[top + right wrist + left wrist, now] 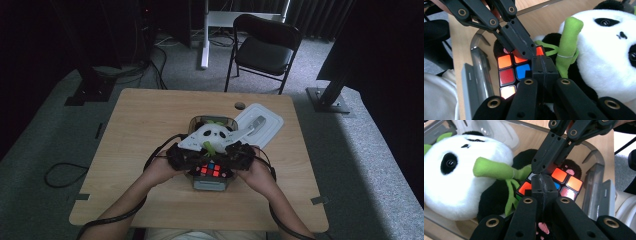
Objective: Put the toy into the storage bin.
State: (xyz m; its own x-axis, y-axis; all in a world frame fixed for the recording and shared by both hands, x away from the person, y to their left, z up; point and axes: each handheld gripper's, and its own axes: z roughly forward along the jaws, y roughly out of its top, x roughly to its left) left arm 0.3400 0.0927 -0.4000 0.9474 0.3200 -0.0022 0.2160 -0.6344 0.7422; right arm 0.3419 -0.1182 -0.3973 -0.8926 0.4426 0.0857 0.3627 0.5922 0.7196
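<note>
in the high view, one clear container (197,121) is seen near the middle of the table (140,125), with one panda plush (216,133) at its far end and one puzzle cube (211,169) at its near end. one white lid (265,125) lies just right of it, and one folding chair (265,47) stands beyond the far edge. the left gripper (186,156) and right gripper (240,155) are brought together over the cube.

in the left gripper view, the jaws of the left gripper (541,182) are seen pressed together, holding nothing, with their tips over the cube (564,183). the right gripper (541,167) meets them from above, and the panda (464,187) lies to the left.

in the right gripper view, the right gripper (541,63) is likewise shut and empty over the cube (507,68).

the step is judged to be lifting the cube out. the jaws should be opened first, then set on opposite flat faces, clear of the plush.
</note>
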